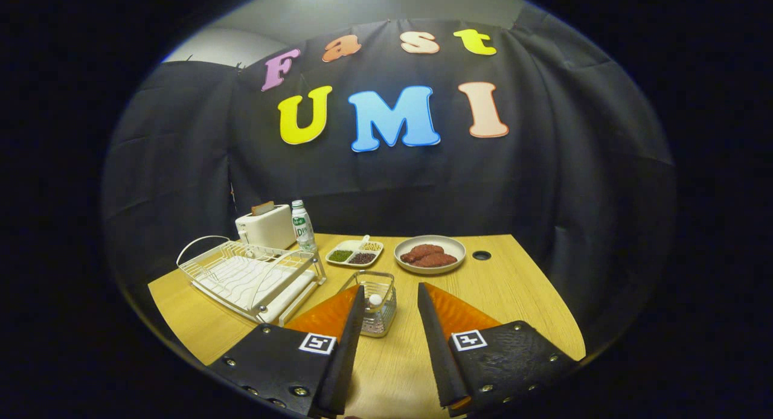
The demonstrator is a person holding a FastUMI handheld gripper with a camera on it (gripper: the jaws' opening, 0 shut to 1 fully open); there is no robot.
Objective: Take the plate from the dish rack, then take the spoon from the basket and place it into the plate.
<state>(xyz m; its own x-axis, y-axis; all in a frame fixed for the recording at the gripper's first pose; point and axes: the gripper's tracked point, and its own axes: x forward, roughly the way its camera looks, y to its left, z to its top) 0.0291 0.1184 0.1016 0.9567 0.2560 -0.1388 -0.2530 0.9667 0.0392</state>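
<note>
Gripper (391,289): held above the near part of the table, its two fingers spread apart with nothing between them but bare table.
Table (513,298): pale wood, reaching back to the dark booth wall; a small dark round hole (481,255) lies at about 1 o'clock from the fingertips.
Basket (375,303): small wire basket just ahead of the fingers, slightly toward 11 o'clock, partly hidden by the left finger.
Spoon (375,299): a small white rounded end shows inside the basket; the remainder cannot be made out.
Dish rack (250,277): white wire rack at about 10 o'clock from the fingertips, beside the basket; whether a plate stands in it cannot be told.
Plate (429,254): round pale plate at 12 to 1 o'clock, beyond the basket, carrying reddish-brown pieces of food.
Divided tray (355,253): at about 11 o'clock, just beside the plate, holding green, dark and pale portions.
Bottle (302,224): upright at about 11 o'clock, behind the rack's far corner.
Toaster (266,226): white, just beside the bottle, with a slice sticking up from it.
</note>
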